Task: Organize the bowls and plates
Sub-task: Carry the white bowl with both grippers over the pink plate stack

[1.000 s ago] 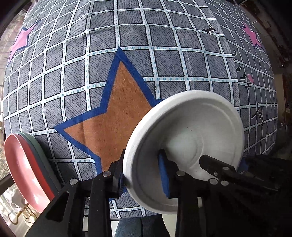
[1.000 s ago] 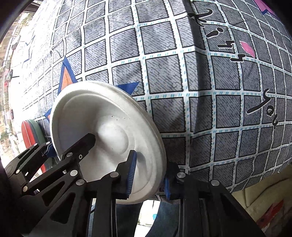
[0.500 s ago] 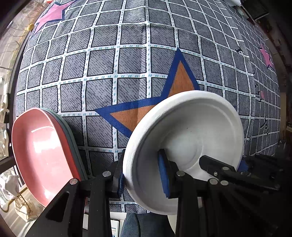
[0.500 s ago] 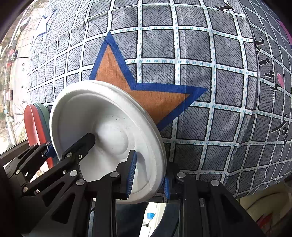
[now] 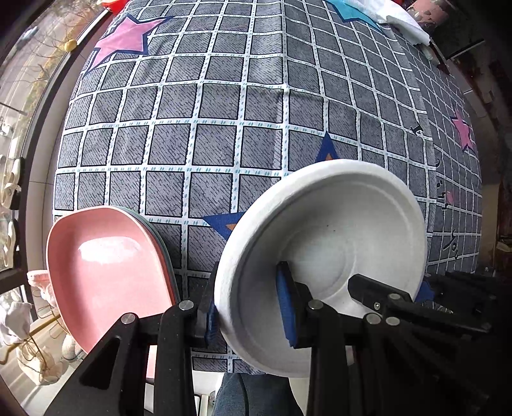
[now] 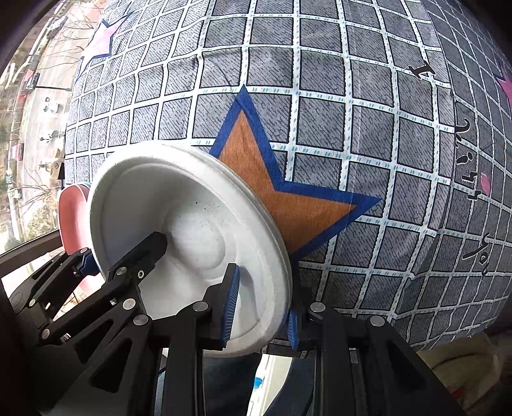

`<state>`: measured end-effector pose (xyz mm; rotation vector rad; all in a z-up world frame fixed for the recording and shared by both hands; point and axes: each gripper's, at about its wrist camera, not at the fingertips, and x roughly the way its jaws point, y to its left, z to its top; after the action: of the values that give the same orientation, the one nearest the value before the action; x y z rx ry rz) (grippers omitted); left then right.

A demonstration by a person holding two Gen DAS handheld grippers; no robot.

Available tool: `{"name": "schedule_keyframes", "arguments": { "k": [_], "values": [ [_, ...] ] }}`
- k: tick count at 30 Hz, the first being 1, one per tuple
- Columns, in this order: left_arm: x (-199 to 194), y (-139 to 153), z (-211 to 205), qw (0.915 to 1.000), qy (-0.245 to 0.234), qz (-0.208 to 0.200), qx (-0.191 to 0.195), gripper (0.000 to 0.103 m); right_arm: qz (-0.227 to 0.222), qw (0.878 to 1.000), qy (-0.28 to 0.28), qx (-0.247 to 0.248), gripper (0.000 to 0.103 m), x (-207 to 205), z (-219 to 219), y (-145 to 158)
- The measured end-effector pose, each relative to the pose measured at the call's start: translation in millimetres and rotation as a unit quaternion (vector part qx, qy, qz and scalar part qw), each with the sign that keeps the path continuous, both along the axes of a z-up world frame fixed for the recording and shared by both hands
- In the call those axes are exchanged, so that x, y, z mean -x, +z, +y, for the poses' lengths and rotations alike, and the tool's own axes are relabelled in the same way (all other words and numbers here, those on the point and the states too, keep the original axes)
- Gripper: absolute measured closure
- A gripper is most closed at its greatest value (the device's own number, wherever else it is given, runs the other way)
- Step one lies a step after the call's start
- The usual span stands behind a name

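Observation:
A white foam plate (image 5: 336, 243) is held by both grippers above the checked cloth. My left gripper (image 5: 249, 312) is shut on its near-left rim. My right gripper (image 6: 260, 308) is shut on the opposite rim of the same plate (image 6: 179, 230). In the left wrist view the right gripper's black fingers (image 5: 377, 296) reach over the plate from the right. A stack of pink and grey-green plates (image 5: 105, 265) lies at the cloth's left front corner; its edge shows in the right wrist view (image 6: 72, 217).
A grey checked cloth (image 5: 224, 112) with an orange star (image 6: 288, 198) and pink stars (image 5: 123, 40) covers the surface. A window frame runs along the left side. White towels (image 5: 403, 19) lie at the far right corner.
Both grippers have carried the white plate leftward, toward the pink stack. The orange star has slid right behind the plate, and the pink stack has come closer in the left wrist view.

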<state>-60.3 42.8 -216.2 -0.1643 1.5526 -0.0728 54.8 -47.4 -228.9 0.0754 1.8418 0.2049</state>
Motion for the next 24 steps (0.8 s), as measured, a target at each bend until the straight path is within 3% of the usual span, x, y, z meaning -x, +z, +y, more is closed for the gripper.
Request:
{"name": "schedule_keyframes", "arguments": {
  "k": [8, 15, 24],
  "values": [
    [-13.1, 44.4, 24.1, 0.9989, 0.026, -0.039, -0.007, 0.069, -0.035, 0.999, 0.024, -0.005, 0.074, -35.5, 20.4, 26.9],
    [14.0, 50.3, 62.6, 0.9957, 0.067, -0.06, -0.02, 0.069, -0.058, 0.996, 0.062, -0.016, 0.074, -55.1, 64.5, 44.4],
    [36.8, 55.4, 116.2, 0.9875, 0.141, -0.057, -0.04, 0.07, -0.067, 0.988, 0.135, -0.037, 0.074, -28.1, 141.9, 34.2]
  ]
}}
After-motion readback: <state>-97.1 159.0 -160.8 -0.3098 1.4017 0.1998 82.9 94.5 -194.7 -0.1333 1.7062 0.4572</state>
